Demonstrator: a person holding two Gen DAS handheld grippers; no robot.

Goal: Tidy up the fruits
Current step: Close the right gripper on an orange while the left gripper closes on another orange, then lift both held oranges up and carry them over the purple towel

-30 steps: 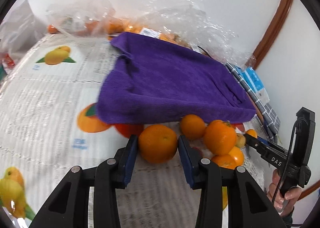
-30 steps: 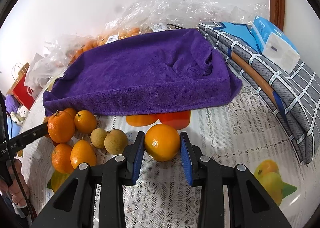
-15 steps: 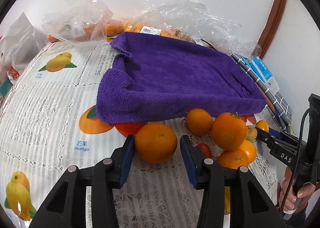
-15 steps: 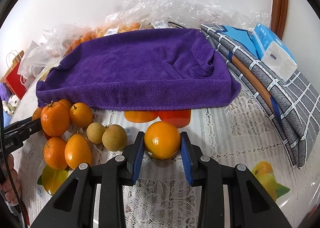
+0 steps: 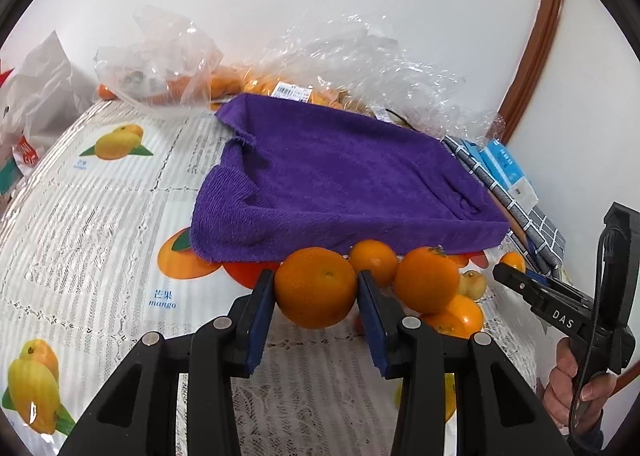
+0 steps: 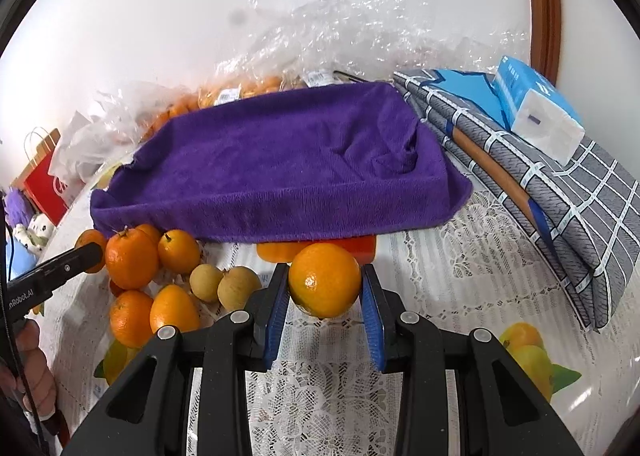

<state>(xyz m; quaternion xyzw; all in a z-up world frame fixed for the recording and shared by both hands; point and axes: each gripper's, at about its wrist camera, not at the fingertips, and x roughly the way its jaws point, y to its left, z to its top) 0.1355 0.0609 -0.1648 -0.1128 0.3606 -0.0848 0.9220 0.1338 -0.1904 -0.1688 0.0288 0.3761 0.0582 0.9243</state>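
Between the pads of my left claw (image 5: 316, 304) and my right claw (image 6: 325, 298), each grips one orange (image 5: 315, 287); next I carry both onto the purple towel (image 5: 344, 179).

The purple towel (image 6: 280, 163) hides whatever it covers.

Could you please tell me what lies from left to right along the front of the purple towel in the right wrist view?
Tip of the left gripper → stemmed orange → two small brownish fruits → orange in the right gripper → folded checked cloth.
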